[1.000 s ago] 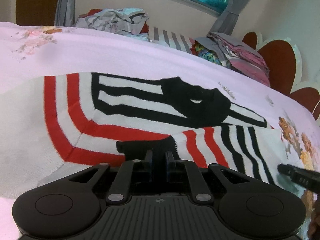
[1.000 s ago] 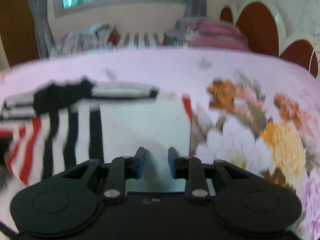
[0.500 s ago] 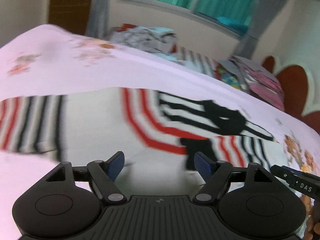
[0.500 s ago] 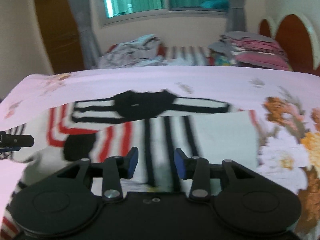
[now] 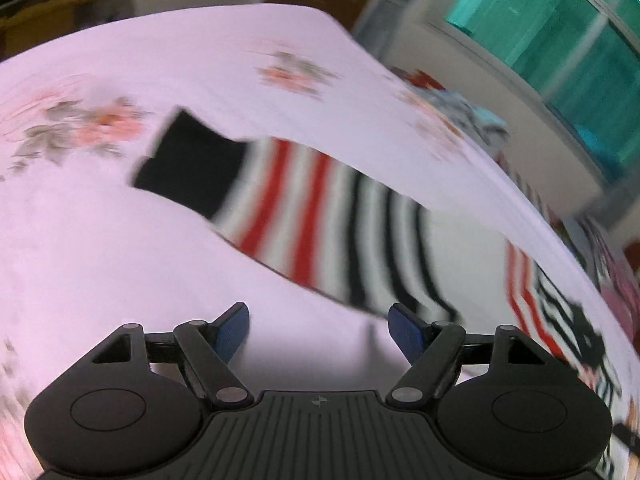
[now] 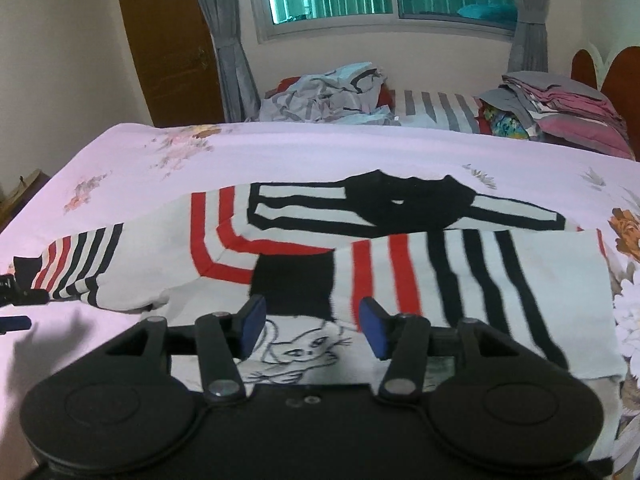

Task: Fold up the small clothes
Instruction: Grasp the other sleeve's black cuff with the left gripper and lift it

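A small white sweater (image 6: pixel 460 276) with red and black stripes and a black collar lies on the pink floral bed sheet (image 6: pixel 280 152). Its right sleeve is folded across the body, black cuff at the middle. Its left sleeve (image 5: pixel 320 220) lies stretched out to the left, black cuff at the end. My left gripper (image 5: pixel 318 326) is open and empty, just short of that sleeve; its tips also show in the right wrist view (image 6: pixel 16 304). My right gripper (image 6: pixel 312 324) is open and empty over the sweater's lower front, above a cat drawing.
A heap of unfolded clothes (image 6: pixel 332 96) lies at the far side of the bed. A stack of folded clothes (image 6: pixel 560 116) sits at the far right by the red headboard (image 6: pixel 608 68). A wooden door (image 6: pixel 168 40) and a window are beyond.
My left gripper let go of the folded sleeve's cuff, opened, and swung left toward the outstretched sleeve. My right gripper opened wider and moved left over the sweater's front.
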`<state>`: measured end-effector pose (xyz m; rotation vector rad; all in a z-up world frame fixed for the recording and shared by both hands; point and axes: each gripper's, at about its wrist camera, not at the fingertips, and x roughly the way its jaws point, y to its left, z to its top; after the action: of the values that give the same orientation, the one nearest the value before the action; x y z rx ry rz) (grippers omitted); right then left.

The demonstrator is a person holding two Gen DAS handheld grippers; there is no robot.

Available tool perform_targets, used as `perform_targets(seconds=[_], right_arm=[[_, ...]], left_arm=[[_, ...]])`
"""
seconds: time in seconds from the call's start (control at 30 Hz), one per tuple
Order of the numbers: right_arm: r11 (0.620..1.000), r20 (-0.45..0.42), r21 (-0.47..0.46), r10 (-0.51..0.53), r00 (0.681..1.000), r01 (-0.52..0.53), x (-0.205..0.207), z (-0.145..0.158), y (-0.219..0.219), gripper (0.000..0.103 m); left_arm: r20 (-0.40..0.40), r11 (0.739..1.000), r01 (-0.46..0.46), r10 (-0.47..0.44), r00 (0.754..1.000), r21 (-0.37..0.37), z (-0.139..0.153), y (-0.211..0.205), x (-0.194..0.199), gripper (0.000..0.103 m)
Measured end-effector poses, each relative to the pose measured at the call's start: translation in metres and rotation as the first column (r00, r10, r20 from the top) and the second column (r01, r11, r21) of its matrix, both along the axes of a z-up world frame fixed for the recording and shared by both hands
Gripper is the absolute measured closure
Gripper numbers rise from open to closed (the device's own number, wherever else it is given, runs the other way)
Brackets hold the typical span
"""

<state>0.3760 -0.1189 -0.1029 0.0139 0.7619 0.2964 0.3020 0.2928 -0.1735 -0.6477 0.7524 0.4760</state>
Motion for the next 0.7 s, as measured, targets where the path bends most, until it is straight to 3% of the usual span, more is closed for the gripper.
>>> perform_targets(seconds=[0.1, 0.23, 0.4, 0.6, 0.7], right_arm=[[1.000, -0.008, -0.009, -0.012, 1.000, 0.012, 0.003, -0.005, 0.017, 0.052], [0.999, -0.015, -0.026, -0.040, 0.999, 0.040, 0.012, -0.014, 0.037, 0.051], [0.996, -0.030, -0.042, -0.080, 0.996, 0.079, 0.027, -0.024, 0.052, 0.052], [0.994, -0.029, -0.063, -0.096, 0.995, 0.094, 0.038, -0.029, 0.065, 0.052], [0.991, -0.028, -0.078, -0.110, 0.994, 0.108, 0.045, -0.034, 0.067, 0.052]], left_arm=[[0.022, 0.998, -0.054, 0.054, 0.998, -0.033, -0.012, 0.035, 0.000, 0.027], [0.080, 0.998, -0.048, 0.052, 0.995, -0.047, -0.019, 0.058, 0.011, 0.029], [0.113, 0.999, -0.021, 0.018, 0.993, 0.026, -0.026, 0.056, 0.029, 0.057], [0.149, 0.999, -0.038, 0.042, 0.988, -0.029, -0.028, 0.070, 0.037, 0.090], [0.186, 0.999, -0.028, 0.031, 0.982, -0.023, -0.019, 0.067, 0.036, 0.092]])
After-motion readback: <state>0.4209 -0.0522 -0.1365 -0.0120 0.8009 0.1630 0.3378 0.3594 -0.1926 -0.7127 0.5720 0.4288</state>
